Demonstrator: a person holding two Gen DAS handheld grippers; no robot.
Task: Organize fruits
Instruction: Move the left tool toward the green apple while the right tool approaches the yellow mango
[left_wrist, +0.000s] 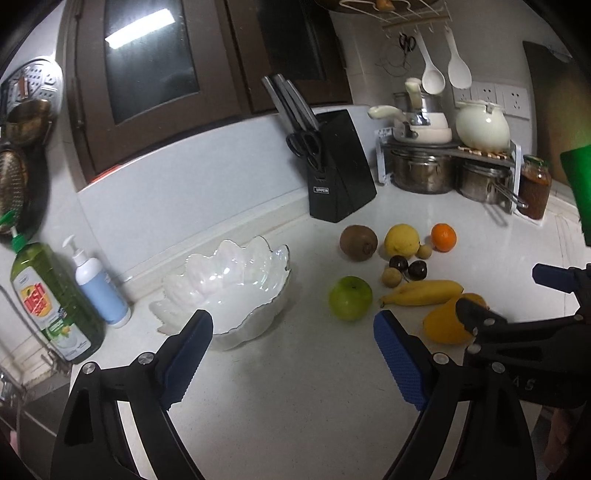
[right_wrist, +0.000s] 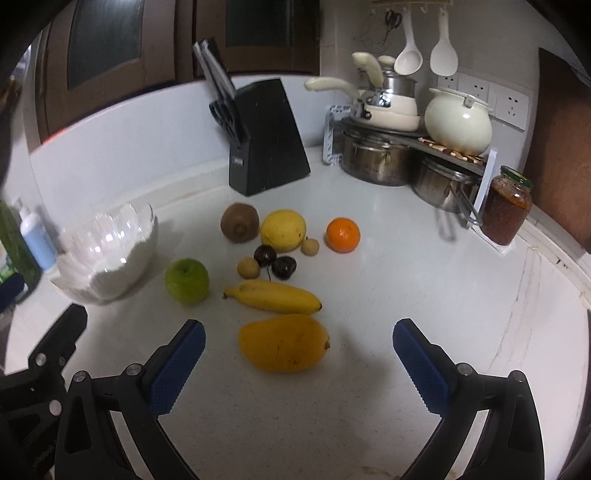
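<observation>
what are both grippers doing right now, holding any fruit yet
left gripper: open, holding nothing, near the white bowl.
right gripper: open, holding nothing, the mango lying just ahead of its jaws.

Dim, cool indoor light from above. Bright rectangular glare on the cabinet glass (left_wrist: 147, 55) at upper left of the left wrist view. Shiny highlights on the white bowl (right_wrist: 110, 254). Soft short shadows under the mango (right_wrist: 282, 341). Strong fisheye bending and black corners in both views. Slight blur, green smear at right edge.
</observation>
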